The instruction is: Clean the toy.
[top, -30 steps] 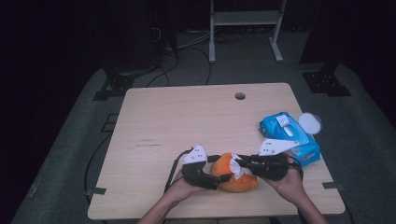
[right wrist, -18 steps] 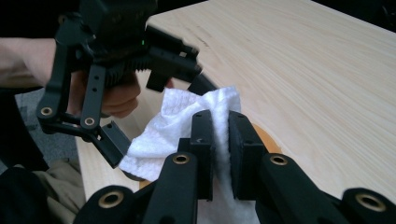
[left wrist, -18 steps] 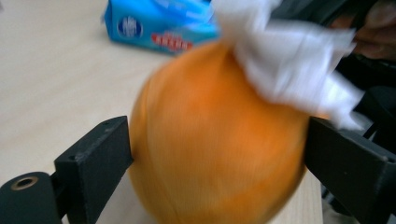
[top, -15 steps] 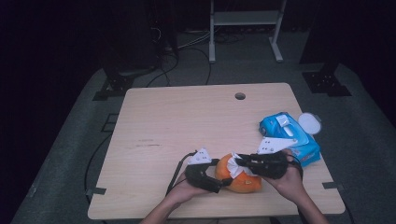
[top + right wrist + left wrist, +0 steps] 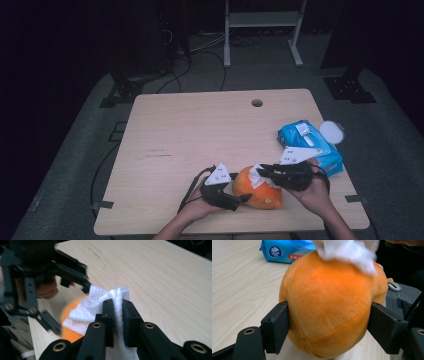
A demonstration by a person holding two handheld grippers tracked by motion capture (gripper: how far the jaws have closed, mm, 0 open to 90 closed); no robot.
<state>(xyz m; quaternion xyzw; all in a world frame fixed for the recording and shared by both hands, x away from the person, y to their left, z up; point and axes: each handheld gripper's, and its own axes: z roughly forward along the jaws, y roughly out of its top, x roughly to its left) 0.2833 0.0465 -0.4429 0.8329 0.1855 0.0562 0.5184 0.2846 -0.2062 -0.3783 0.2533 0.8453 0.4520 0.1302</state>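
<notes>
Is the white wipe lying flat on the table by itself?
No, the white wipe is pinched between the right hand-held gripper jaws and pressed on top of the orange plush toy.

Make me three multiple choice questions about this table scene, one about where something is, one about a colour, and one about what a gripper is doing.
1. Where does the blue wipes pack lie on the table?
A. near the right edge
B. at the far left corner
C. over the round hole

2. What colour is the plush ball?
A. green
B. orange
C. purple

3. What does the right gripper hold?
A. nothing, it is open
B. the wipes pack
C. a white wipe

Answers: 1 A, the high view shows the pack by the right edge. 2 B, the left gripper view shows orange fabric. 3 C, the right gripper view shows white cloth pinched between its jaws.
</notes>
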